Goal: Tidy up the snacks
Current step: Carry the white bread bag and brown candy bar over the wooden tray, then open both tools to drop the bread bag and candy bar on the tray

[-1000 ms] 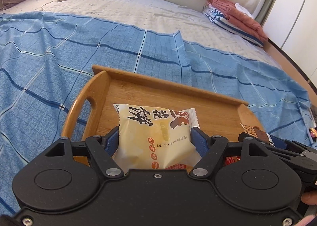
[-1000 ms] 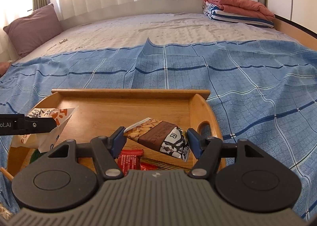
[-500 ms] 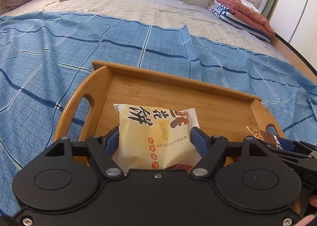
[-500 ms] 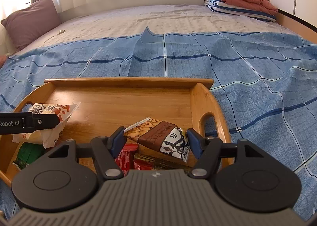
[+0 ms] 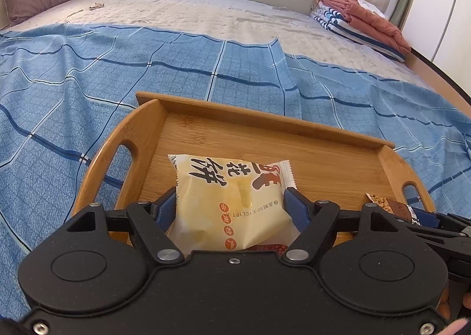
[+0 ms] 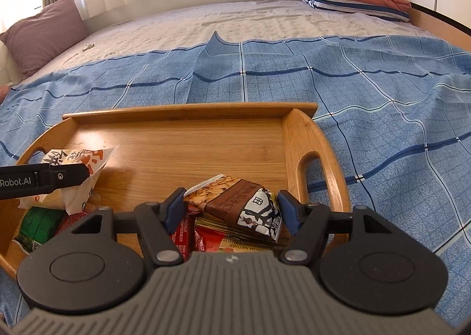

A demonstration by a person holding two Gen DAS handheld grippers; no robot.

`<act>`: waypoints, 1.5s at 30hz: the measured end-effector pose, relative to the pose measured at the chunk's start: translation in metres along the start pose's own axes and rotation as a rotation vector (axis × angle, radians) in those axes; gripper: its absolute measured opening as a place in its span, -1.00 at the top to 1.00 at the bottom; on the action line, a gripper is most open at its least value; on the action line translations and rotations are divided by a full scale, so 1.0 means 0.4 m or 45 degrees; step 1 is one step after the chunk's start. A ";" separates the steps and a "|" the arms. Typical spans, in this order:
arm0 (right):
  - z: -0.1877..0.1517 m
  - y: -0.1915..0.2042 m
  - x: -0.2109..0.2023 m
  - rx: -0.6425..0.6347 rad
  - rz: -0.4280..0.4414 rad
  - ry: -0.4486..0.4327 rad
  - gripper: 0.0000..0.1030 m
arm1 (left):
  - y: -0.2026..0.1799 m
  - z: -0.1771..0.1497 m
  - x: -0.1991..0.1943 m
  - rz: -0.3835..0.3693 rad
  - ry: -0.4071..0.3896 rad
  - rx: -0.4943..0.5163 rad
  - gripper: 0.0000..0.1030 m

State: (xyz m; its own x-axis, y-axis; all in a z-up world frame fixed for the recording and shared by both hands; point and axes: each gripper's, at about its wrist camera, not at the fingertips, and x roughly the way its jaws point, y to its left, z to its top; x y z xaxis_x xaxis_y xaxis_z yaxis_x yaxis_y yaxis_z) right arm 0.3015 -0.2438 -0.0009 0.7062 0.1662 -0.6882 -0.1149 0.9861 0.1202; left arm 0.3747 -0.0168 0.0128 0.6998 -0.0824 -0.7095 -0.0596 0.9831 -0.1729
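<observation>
A bed (image 5: 206, 20) carries a blue checked cloth (image 5: 73, 85) with darker blue and white lines, rumpled in low folds. On the cloth sits a wooden tray (image 6: 182, 143), honey-coloured bamboo with visible grain, low straight walls at the far side and curved ends with cut-out handles. The left claw (image 5: 230, 204) is clamped on a pale yellow snack packet (image 5: 232, 202), its blue pads pressed into both sides; the packet is puffy, sealed with a crimped white edge, printed with large dark brown characters and small orange roundels, and it is held over the left part of the tray, near the left handle. The right claw (image 6: 231, 207) grips a brown snack packet (image 6: 238, 199), pads against its sides; the wrapper shows a brown band, a golden biscuit picture at the far end and a black-and-white pattern at the near end, and it hangs over the right part of the tray. Beneath it lie red wrappers (image 6: 188, 232) and a gold-edged flat packet (image 6: 247, 239) on the tray floor. A green packet (image 6: 38, 226) lies at the tray's near left corner.
</observation>
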 end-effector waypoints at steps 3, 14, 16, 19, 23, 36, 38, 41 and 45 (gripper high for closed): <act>-0.002 0.000 0.000 -0.001 0.002 -0.004 -0.34 | 0.001 0.000 0.001 0.000 -0.001 -0.003 -0.45; -0.004 -0.004 -0.001 0.015 0.008 -0.011 -0.48 | 0.009 0.003 0.004 0.024 -0.009 0.004 -0.56; -0.005 -0.005 -0.003 0.018 0.013 -0.015 -0.57 | 0.011 0.004 0.002 0.033 -0.011 0.008 -0.63; -0.004 -0.005 -0.013 0.015 0.008 -0.025 -0.65 | 0.012 0.004 -0.007 0.043 -0.026 0.014 -0.80; 0.000 -0.008 -0.038 0.029 0.015 -0.048 -0.74 | 0.016 0.007 -0.033 0.051 -0.047 0.015 -0.95; -0.015 0.027 -0.221 -0.061 0.040 -0.179 -0.87 | 0.014 -0.028 -0.231 -0.005 -0.151 0.116 -0.99; -0.027 0.037 -0.258 -0.090 0.047 -0.203 -0.90 | 0.017 -0.041 -0.270 -0.021 -0.173 0.133 -0.99; -0.047 0.048 -0.310 -0.123 0.063 -0.231 -0.93 | 0.021 -0.068 -0.329 -0.038 -0.201 0.163 -1.00; -0.081 0.061 -0.375 -0.143 0.089 -0.268 -0.95 | 0.027 -0.110 -0.403 -0.053 -0.235 0.206 -1.00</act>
State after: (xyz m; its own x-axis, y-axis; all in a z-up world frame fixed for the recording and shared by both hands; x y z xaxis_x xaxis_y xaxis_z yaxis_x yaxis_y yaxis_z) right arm 0.1702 -0.2443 0.0821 0.8223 0.2405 -0.5157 -0.2371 0.9687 0.0737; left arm 0.2298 -0.0002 0.0953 0.8183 -0.1068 -0.5648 0.0762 0.9941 -0.0776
